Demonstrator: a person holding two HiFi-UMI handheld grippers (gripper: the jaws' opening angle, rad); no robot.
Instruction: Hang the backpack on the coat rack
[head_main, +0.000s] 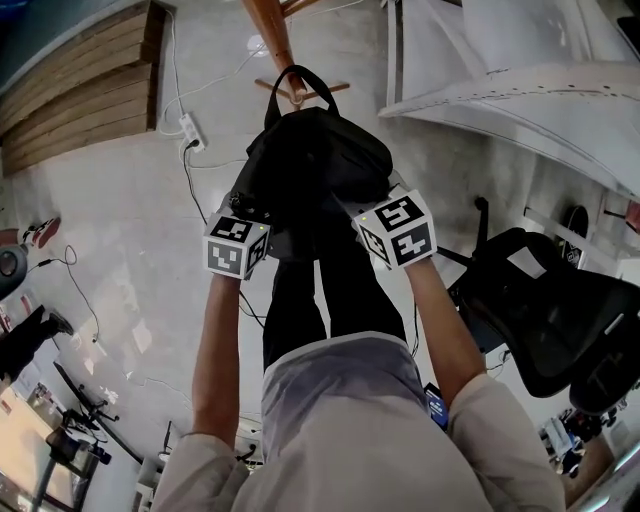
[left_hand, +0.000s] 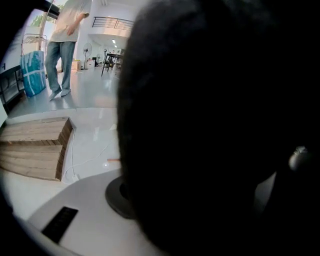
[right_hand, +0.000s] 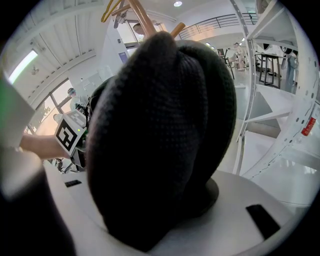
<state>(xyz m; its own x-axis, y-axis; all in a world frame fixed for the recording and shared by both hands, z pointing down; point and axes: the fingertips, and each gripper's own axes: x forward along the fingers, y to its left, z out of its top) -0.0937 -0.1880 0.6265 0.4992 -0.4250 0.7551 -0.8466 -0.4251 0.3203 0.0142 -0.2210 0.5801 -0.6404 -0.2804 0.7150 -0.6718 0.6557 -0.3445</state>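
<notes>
The black backpack (head_main: 318, 160) hangs in front of me, its top handle (head_main: 297, 85) looped over a peg of the wooden coat rack (head_main: 272, 35). My left gripper (head_main: 256, 216) grips the bag's lower left side and my right gripper (head_main: 374, 206) its lower right side; both sets of fingertips are buried in the fabric. Dark backpack (left_hand: 220, 125) fills nearly the whole left gripper view, pressed against the pad. Seen from the right gripper, bunched black fabric (right_hand: 160, 130) sits squeezed between the jaws, with the rack's wooden arms (right_hand: 142, 17) above it.
A black office chair (head_main: 545, 310) stands close at my right. White shelving (head_main: 520, 90) is at the far right. A stepped wooden platform (head_main: 80, 80) lies at the far left, with a power strip and cable (head_main: 190, 130) on the floor beside it. A person (left_hand: 62, 45) stands far off.
</notes>
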